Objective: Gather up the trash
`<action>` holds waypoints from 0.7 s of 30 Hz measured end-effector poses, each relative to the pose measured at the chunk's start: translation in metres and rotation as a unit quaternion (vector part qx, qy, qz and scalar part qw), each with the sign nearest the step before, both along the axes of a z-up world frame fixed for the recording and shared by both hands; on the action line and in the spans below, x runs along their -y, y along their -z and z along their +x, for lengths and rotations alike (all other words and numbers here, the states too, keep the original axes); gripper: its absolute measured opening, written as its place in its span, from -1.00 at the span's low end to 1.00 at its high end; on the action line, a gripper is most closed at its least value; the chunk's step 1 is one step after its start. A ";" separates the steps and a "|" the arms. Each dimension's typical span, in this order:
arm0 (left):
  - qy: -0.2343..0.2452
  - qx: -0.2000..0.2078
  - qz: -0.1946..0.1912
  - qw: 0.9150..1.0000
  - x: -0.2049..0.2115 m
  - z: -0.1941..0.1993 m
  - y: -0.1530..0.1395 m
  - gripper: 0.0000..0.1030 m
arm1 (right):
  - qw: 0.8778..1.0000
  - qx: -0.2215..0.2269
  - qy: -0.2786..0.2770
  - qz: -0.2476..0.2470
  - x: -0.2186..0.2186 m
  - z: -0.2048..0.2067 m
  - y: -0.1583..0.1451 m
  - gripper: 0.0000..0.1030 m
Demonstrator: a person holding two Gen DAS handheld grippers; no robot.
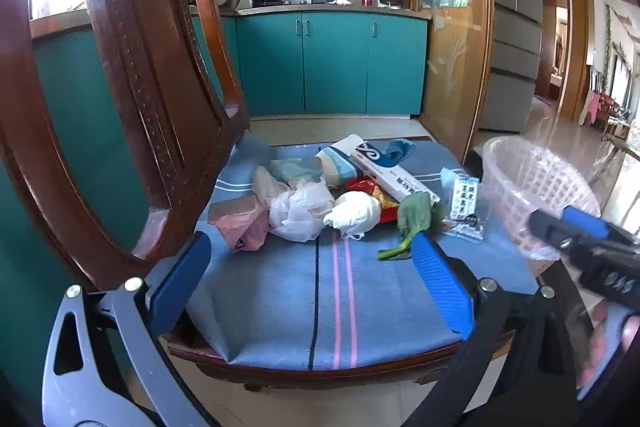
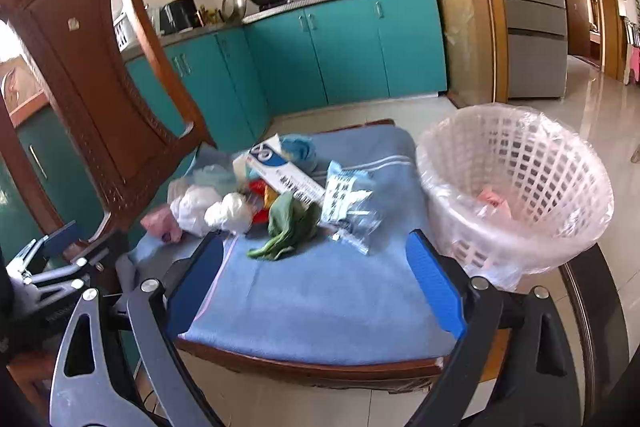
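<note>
Trash lies piled on the chair's blue cushion: a pink bag, crumpled white bags, a white wad, a green leaf, a long white box and a clear printed packet. The same leaf, packet and box show in the right wrist view. My left gripper hangs open over the cushion's front, short of the pile. My right gripper is open too, nothing between its fingers. A lined white basket stands right of the chair, something pink inside.
The wooden chair back rises at the left. Teal kitchen cabinets with pots on the counter stand behind. A fridge and doorway are at the right, and the tiled floor stretches beyond the basket. A hand holds the right gripper.
</note>
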State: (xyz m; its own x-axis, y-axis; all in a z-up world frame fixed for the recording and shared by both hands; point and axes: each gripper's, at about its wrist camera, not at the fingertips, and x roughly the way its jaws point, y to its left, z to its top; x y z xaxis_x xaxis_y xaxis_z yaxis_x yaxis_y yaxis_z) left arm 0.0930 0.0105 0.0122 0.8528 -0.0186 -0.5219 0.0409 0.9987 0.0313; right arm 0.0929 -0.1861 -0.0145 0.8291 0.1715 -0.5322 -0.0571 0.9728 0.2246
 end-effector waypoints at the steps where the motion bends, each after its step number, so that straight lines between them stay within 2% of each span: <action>1: 0.003 0.003 0.003 1.000 0.000 -0.001 -0.001 0.94 | 1.000 0.001 0.004 0.002 0.001 0.000 0.000 0.76; 21: 0.010 -0.013 -0.007 1.000 0.001 0.003 0.004 0.94 | 1.000 -0.004 0.006 0.004 0.005 0.004 0.004 0.76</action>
